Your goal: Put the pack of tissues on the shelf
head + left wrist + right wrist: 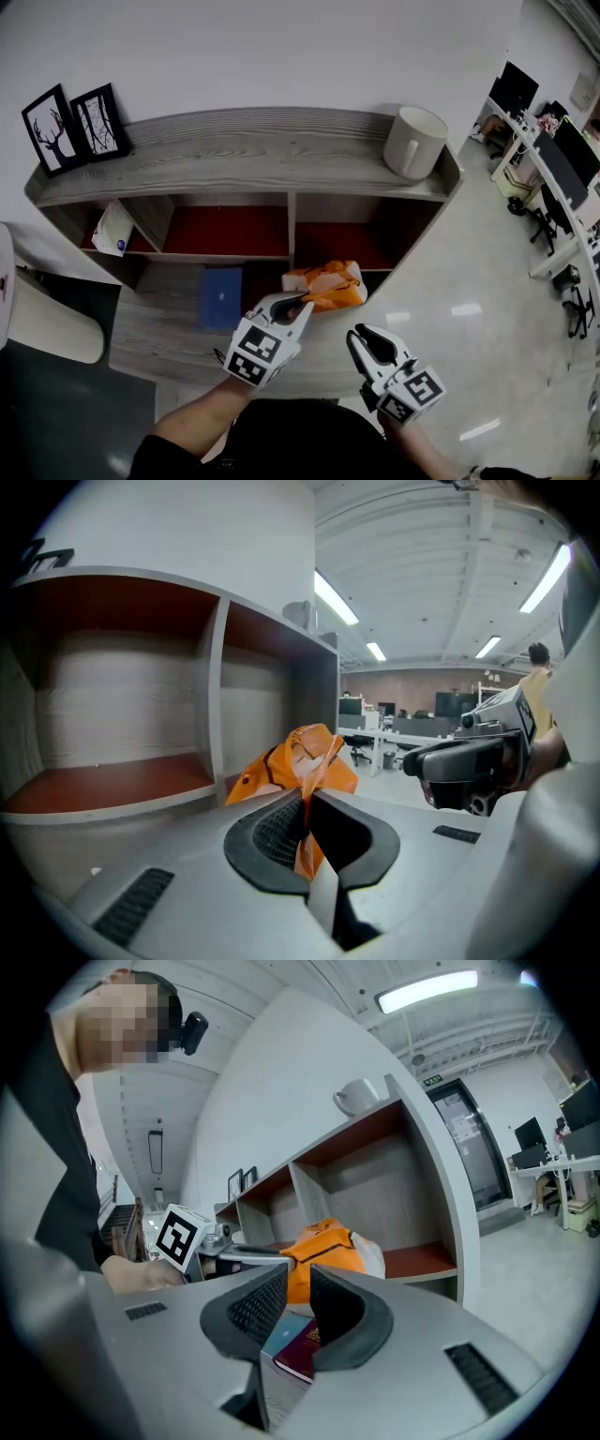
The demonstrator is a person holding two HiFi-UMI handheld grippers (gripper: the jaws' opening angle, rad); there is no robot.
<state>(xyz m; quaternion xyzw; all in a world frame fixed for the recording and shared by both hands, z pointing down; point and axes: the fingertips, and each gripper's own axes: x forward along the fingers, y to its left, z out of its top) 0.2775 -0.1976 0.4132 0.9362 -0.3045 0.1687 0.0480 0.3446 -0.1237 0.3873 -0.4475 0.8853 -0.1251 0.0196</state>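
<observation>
The pack of tissues [326,285] is a soft, crumpled bundle in glossy orange plastic with some white showing at one end. It hangs in front of the shelf's lower right compartment. The left tongs [296,302] are closed on a thin fold of its wrapper, ribbed dark pads pinching the film. The right tongs [367,339] stand slightly apart just beside them, with nothing caught between the pads.

The shelf [244,150] is grey board with a streaky wood grain, and the floors of its open compartments are a dull red-brown. Two black picture frames [75,127] lean on its top at the left, and a plain white mug [414,141] stands at the right end. A white packet [114,230] lies tilted in the left compartment. On the wide grey ledge below are a flat blue booklet [221,297] and, touching it, a maroon booklet [302,1349] with a gold crest.

The wall behind is bare white. To the right, a pale polished floor [450,272] mirrors the ceiling lights, and desks with dark monitors [553,159] run along the far side of the office.
</observation>
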